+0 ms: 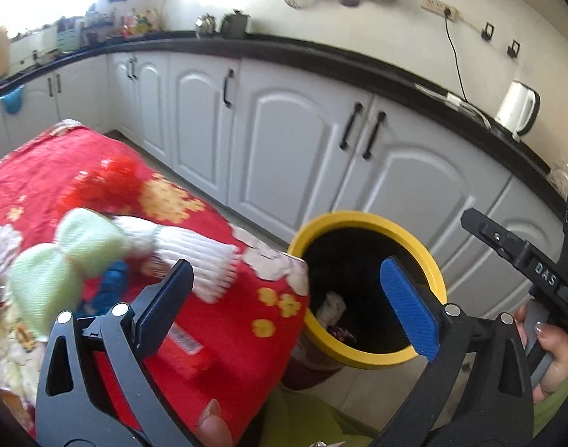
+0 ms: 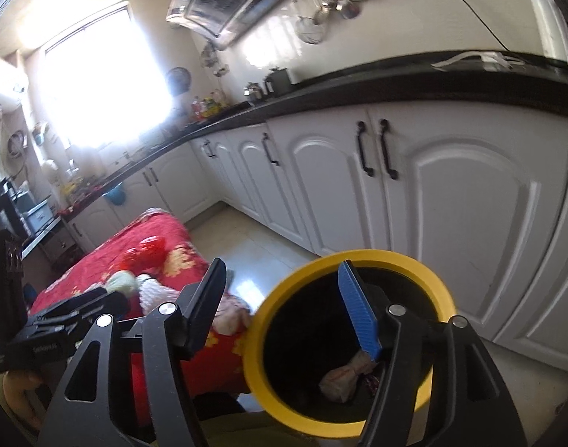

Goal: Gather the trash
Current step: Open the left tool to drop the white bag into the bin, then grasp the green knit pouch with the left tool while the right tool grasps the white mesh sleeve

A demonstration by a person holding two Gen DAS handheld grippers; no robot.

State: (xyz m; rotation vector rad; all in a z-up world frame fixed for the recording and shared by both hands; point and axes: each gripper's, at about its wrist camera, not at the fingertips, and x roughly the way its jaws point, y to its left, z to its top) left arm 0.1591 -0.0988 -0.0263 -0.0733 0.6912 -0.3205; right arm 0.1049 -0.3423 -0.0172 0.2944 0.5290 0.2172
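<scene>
Grippers, left (image 1: 287,301) and right (image 2: 284,309), gape empty over the bin (image 2: 438,287), wrappers (image 2: 340,380) inside; next step likely returns left to the table (image 1: 217,320).

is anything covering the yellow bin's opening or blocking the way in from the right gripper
Nothing visible does. The yellow bin has no lid, its mouth is open with trash already inside, and the right gripper, open and empty, sits just above the rim.

White cabinets (image 1: 284,141), black countertop (image 1: 321,56), bright window (image 2: 94,85), pale tiled floor (image 2: 254,249)
</scene>
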